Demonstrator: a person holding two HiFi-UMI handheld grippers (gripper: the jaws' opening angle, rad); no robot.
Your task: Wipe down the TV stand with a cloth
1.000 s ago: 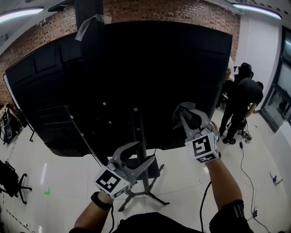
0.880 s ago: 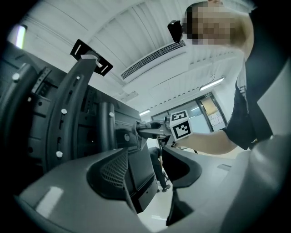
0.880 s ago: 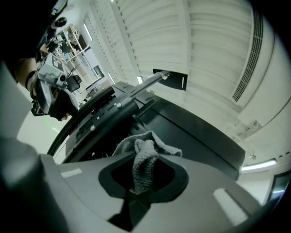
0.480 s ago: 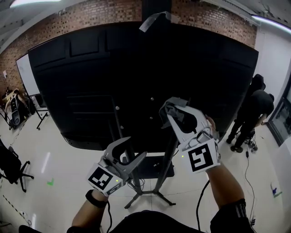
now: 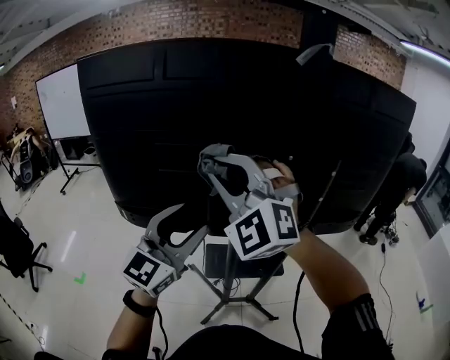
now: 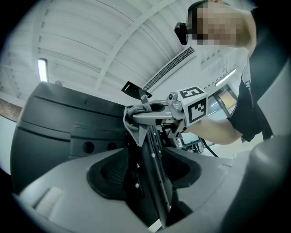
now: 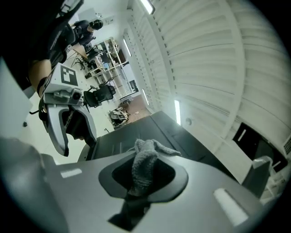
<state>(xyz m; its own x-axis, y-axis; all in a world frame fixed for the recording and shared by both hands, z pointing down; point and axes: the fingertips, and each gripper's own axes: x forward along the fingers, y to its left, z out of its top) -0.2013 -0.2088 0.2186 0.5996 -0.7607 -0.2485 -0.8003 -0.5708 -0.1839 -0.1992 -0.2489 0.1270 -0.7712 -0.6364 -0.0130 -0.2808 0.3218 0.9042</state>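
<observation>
A large black TV [image 5: 176,105] shows its back panel on a black stand with a column [image 5: 226,278] and splayed legs [image 5: 235,308]. My right gripper [image 5: 206,160] is raised in front of the panel, shut on a grey cloth [image 5: 211,156]. The cloth [image 7: 143,166] bunches between its jaws in the right gripper view, and it hangs from the tip [image 6: 135,125] against the column in the left gripper view. My left gripper [image 5: 191,223] is lower and to the left, open, its jaws either side of the stand's column [image 6: 152,164] without closing on it.
A whiteboard [image 5: 62,105] stands at the left before a brick wall [image 5: 211,21]. A dark office chair [image 5: 17,253] sits at the far left. A person in black [image 5: 397,186] stands at the right, with cables [image 5: 383,278] on the white floor.
My right gripper has carried the cloth left and upward across the TV's back, over the stand column. The left gripper has stayed low and open.
</observation>
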